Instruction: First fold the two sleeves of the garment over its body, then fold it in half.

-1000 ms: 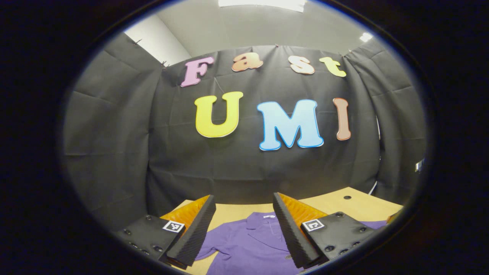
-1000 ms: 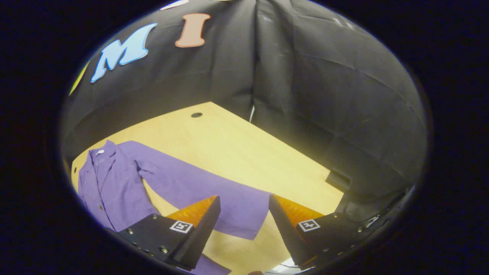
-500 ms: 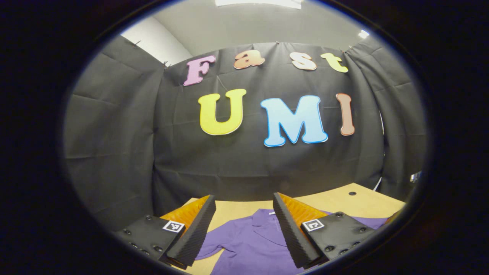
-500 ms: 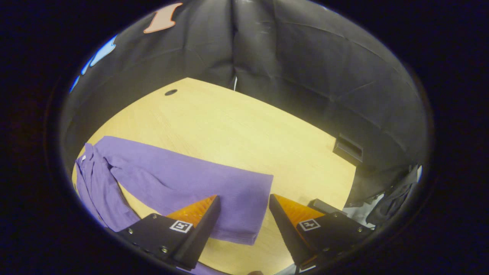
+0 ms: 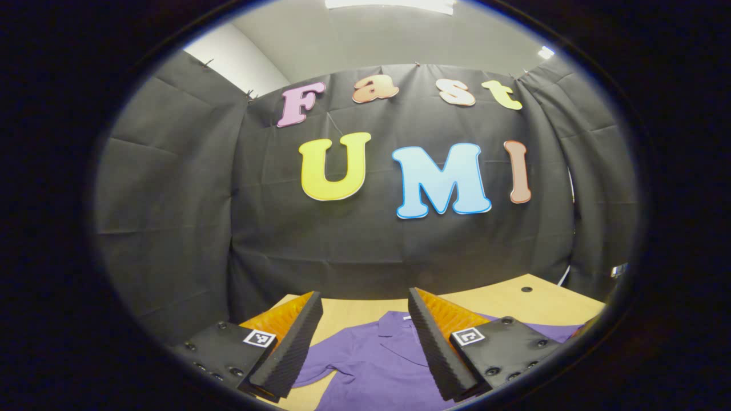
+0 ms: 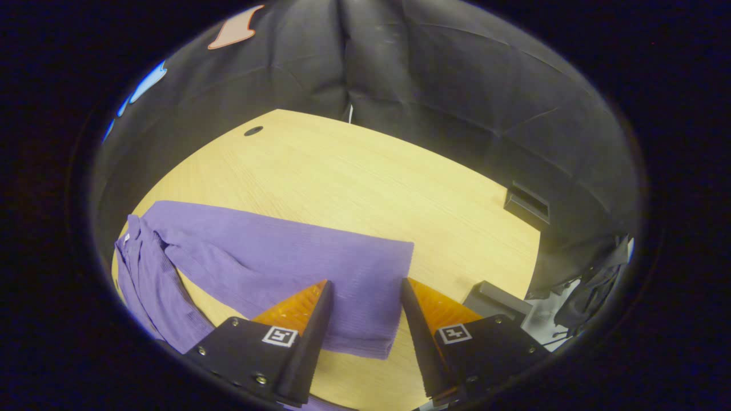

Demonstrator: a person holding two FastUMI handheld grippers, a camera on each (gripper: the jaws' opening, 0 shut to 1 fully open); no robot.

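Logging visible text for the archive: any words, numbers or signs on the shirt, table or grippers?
On the purple shirt, the collar tag: too small to read.
On the left gripper and right gripper, square markers: coded patterns, no words.
On the table: none.

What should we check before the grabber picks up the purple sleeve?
1. Right gripper open: ok.
2. Its fingers straddle the sleeve near the cuff: ok.
3. Sleeve lying flat and stretched out on the table: ok.
4. Fingers touching the cloth yet: cannot tell.
5. Left gripper open, above the shirt body, holding nothing: ok.
6. Other sleeve folded: cannot tell.
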